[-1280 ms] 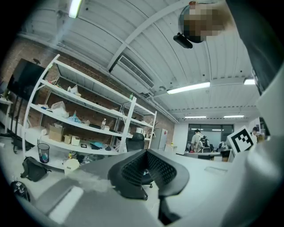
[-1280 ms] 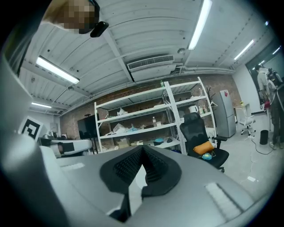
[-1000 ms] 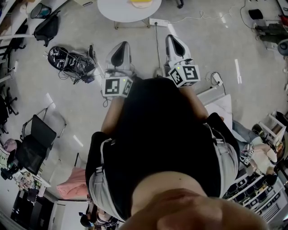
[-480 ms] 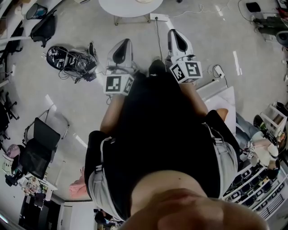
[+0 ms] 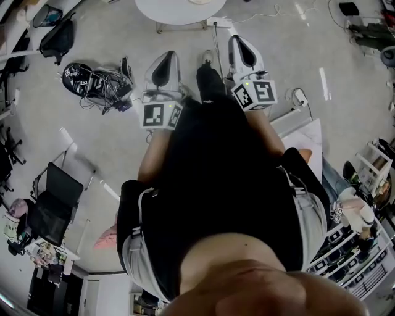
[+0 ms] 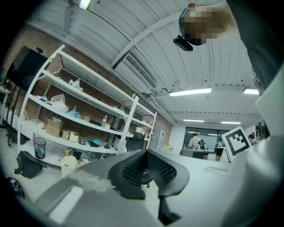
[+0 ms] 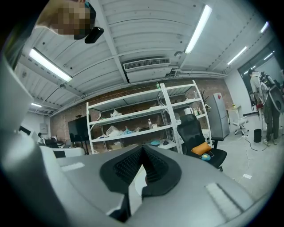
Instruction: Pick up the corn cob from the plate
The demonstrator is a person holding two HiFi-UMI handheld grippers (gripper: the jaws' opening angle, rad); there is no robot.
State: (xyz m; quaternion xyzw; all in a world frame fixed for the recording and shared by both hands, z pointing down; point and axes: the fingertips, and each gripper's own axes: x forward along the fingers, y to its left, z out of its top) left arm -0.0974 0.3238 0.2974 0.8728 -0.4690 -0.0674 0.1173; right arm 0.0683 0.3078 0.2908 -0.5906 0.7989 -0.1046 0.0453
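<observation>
No corn cob and no plate show in any view. In the head view my left gripper (image 5: pixel 166 60) and right gripper (image 5: pixel 239 44) are held level ahead of the person's black shirt, pointing toward a round white table (image 5: pixel 179 8) at the top edge. The left gripper view looks along my left gripper (image 6: pixel 145 154), its black ribbed pads meeting at the tip with nothing between them. The right gripper view shows my right gripper (image 7: pixel 143 150) shut the same way, holding nothing.
The person's leg and shoe (image 5: pixel 208 69) reach forward between the grippers. A black bag with cables (image 5: pixel 94 80) lies on the floor at left and a power strip (image 5: pixel 219 23) by the table. Metal shelving (image 7: pixel 142 116) and a black office chair (image 7: pixel 199 142) stand ahead.
The person has stepped toward the round table, which has slid toward the top edge; the yellow thing on it has left the view. A leg now shows between the grippers.
</observation>
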